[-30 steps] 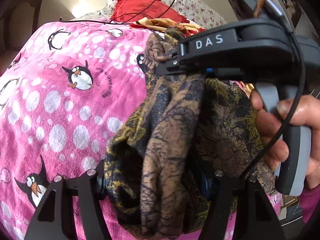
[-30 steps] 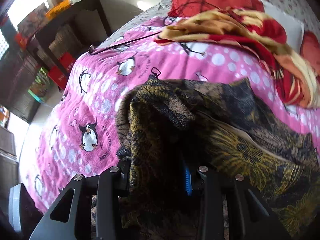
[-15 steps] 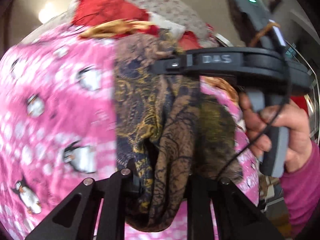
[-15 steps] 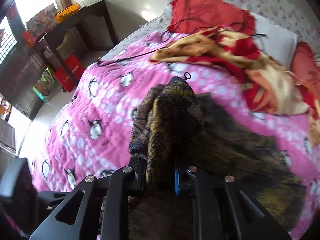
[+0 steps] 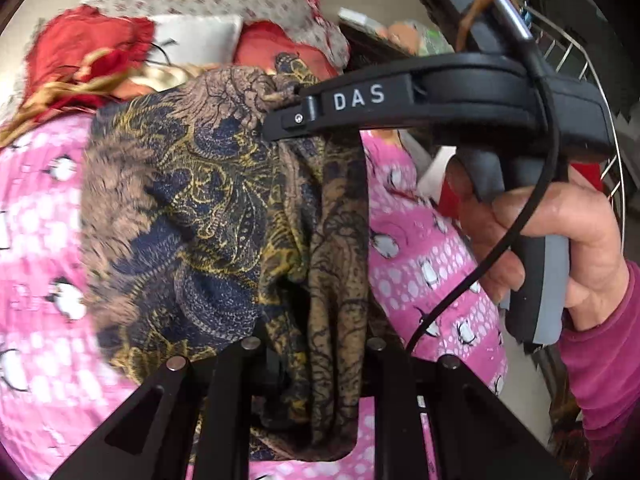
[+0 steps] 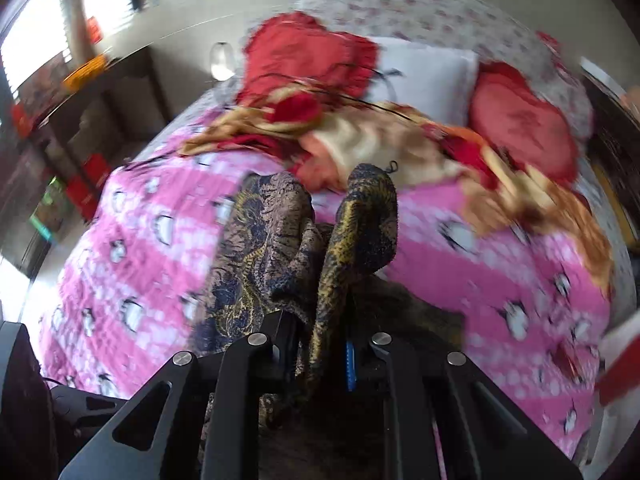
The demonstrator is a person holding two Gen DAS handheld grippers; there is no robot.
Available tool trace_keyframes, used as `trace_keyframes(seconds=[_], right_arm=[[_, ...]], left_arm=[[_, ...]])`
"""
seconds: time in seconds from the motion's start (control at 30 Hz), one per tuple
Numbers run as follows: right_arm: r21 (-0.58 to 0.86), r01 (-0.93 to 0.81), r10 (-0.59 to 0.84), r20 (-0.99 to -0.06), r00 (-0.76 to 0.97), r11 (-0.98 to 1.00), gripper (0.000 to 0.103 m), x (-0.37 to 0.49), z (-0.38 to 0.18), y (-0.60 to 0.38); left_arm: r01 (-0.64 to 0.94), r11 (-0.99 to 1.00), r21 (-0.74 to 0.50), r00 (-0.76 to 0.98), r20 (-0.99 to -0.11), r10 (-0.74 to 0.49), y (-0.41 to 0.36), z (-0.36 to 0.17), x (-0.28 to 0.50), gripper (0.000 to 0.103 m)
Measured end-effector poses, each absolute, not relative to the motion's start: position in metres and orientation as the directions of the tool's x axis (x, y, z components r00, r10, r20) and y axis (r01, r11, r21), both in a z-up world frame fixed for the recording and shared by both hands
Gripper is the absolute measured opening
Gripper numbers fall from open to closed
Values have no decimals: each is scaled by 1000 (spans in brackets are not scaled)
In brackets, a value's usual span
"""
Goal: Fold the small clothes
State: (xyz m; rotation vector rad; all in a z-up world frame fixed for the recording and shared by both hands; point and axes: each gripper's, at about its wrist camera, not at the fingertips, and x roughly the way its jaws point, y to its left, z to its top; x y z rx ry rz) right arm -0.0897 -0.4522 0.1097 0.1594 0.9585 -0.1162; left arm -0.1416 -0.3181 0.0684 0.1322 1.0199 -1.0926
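Observation:
A small brown, navy and gold patterned garment [image 5: 208, 208] hangs bunched above the pink penguin blanket [image 5: 40, 240]. My left gripper [image 5: 312, 344] is shut on a thick fold of it at the bottom of the left wrist view. Higher in that view the right gripper [image 5: 288, 120], held by a hand [image 5: 560, 240] in a magenta sleeve, pinches the garment's upper edge. In the right wrist view my right gripper [image 6: 320, 336] is shut on a gathered fold of the garment [image 6: 260, 240], which rises in two humps over the blanket [image 6: 140, 220]. The fingertips are buried in cloth.
A red and yellow cloth pile [image 6: 360, 140] lies across the bed's far side, with red heart cushions [image 6: 520, 120] and a white pillow [image 6: 424, 76] behind. A dark table [image 6: 100, 92] stands left of the bed. A wire rack [image 5: 580, 52] is at the right.
Both grippers have risen and swung across the bed with the garment, lifting it off the blanket. The left jaws have narrowed onto the fabric. Pillows and cushions have come into view.

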Motion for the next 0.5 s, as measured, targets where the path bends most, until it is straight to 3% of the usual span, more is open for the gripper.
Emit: trace_keyframes(seconds=[0.07, 0.17, 0.27, 0.33, 0.4, 0.5], right_arm=[[104, 216, -33, -833, 552, 971, 18, -100, 92, -472], [103, 263, -54, -848, 528, 959, 19, -109, 59, -491], [117, 326, -84, -836, 543, 938, 35, -122, 51, -503], [145, 367, -99, -816, 570, 919, 36, -137, 60, -510], [182, 385, -102, -785, 611, 905, 37, -155, 74, -511], [275, 329, -15, -745, 667, 904, 38, -181, 85, -501]], left_arm=[[786, 500, -363, 70, -751, -656, -331, 56, -146, 19], [770, 511, -382, 31, -778, -627, -341, 44, -147, 30], [722, 475, -503, -79, -742, -665, -326, 52, -143, 50], [711, 415, -568, -118, -678, -726, -305, 70, -142, 74], [731, 417, -540, -63, -662, -746, -284, 83, -136, 81], [749, 505, -429, 70, -707, -704, -264, 86, -120, 82]])
